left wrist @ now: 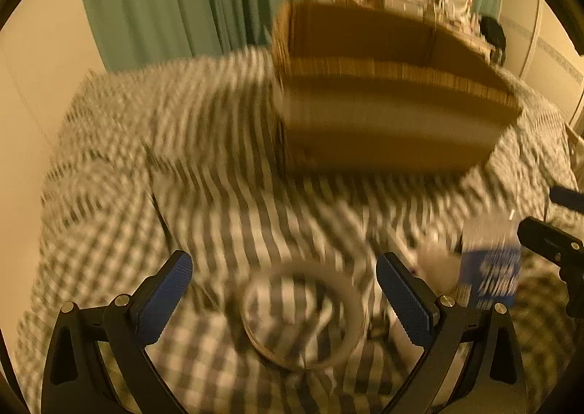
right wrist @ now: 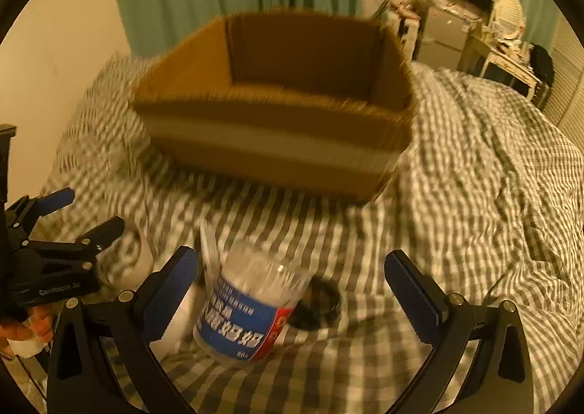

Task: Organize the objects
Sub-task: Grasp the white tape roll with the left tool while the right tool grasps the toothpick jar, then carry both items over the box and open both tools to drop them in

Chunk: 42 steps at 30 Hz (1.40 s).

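Now gaping wide, empty: right tool (right wrist: 292,290) around tilted clear blue-labelled jar (right wrist: 248,308); left tool (left wrist: 284,290) over tape ring (left wrist: 303,319).

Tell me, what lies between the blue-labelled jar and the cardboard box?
Only bare checked bedding lies between the jar and the box, in the right wrist view.

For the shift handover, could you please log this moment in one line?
left gripper: open over tape ring | right gripper: open around swab jar | cardboard box: beyond
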Tool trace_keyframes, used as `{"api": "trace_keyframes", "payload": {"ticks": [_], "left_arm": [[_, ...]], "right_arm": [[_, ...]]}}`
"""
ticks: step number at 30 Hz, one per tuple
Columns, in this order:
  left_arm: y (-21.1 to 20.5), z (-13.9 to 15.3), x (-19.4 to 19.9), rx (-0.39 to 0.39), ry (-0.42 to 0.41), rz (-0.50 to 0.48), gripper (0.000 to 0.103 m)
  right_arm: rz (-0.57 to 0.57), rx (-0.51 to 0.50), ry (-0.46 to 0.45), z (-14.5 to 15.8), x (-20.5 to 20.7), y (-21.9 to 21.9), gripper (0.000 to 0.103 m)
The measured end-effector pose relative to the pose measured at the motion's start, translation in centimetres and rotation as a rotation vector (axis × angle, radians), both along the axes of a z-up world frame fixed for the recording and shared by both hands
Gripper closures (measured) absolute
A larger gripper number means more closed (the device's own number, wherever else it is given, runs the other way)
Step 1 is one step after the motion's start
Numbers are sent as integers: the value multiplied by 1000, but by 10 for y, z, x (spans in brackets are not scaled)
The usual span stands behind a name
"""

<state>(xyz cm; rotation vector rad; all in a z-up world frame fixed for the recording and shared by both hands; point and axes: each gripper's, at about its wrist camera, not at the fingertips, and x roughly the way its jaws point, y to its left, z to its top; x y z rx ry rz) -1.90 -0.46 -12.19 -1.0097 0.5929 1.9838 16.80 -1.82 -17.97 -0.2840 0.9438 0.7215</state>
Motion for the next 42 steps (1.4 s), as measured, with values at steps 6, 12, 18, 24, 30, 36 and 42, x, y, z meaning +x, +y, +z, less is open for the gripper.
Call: {"api": "trace_keyframes", "payload": {"ticks": [6, 12, 18, 24, 30, 36, 42], "left_arm": [[-3, -27, 10, -61, -84, -93, 0], [6, -50, 5, -126, -127, -96, 0], [7, -59, 6, -139, -156, -124, 17], [0, -52, 10, -112, -153, -137, 20], [-13, -21, 27, -39, -75, -164, 20], [-25, 11, 35, 38, -59, -149, 20], [-20, 62, 32, 132, -20, -202, 20]], "right_arm": [[36, -113, 68, -29, -1, 14, 1], [61, -139, 116, -41, 0, 21, 5], [17, -142, 192, -50, 1, 27, 24], [8, -121, 190, -46, -3, 26, 27], [-6, -50, 129, -21, -10, 14, 29], [-22, 28, 63, 12, -15, 1, 29], [-19, 83, 0, 51, -11, 1, 29]]}}
